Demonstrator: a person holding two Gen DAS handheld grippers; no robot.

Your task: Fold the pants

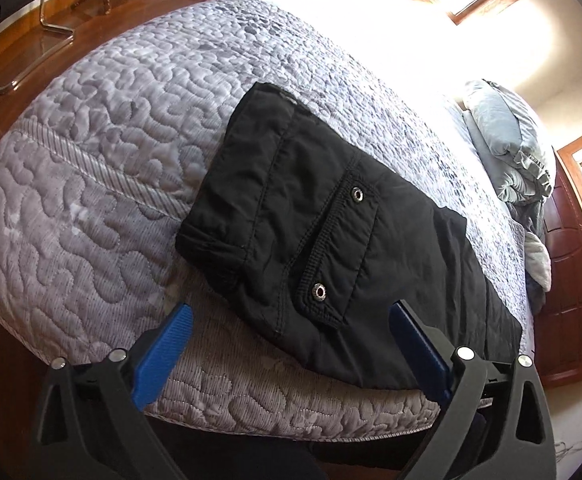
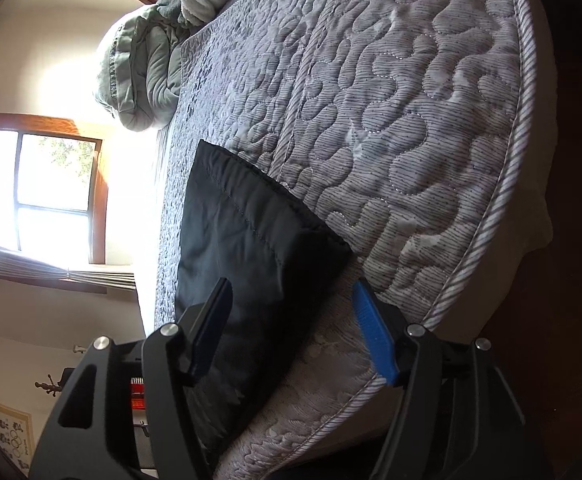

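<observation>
The black pants [image 1: 311, 220] lie folded into a compact bundle on the grey quilted bed [image 1: 103, 148], close to its near edge, a pocket flap with two metal snaps facing up. My left gripper [image 1: 291, 316] hovers over the bundle's near edge, open wide, its blue pads well clear of the cloth on both sides. In the right wrist view the pants [image 2: 251, 240] show as a dark wedge on the bed [image 2: 411, 120]. My right gripper [image 2: 291, 292] stands open over their near corner; the cloth lies between the fingers without being pinched.
A bunched grey duvet and pillows [image 1: 507, 148] [image 2: 139, 72] sit at the head of the bed. A chair's chrome base [image 1: 19, 64] stands on the wooden floor beyond the bed. A bright window [image 2: 51, 196] and a wooden cabinet [image 1: 567, 280] line the walls.
</observation>
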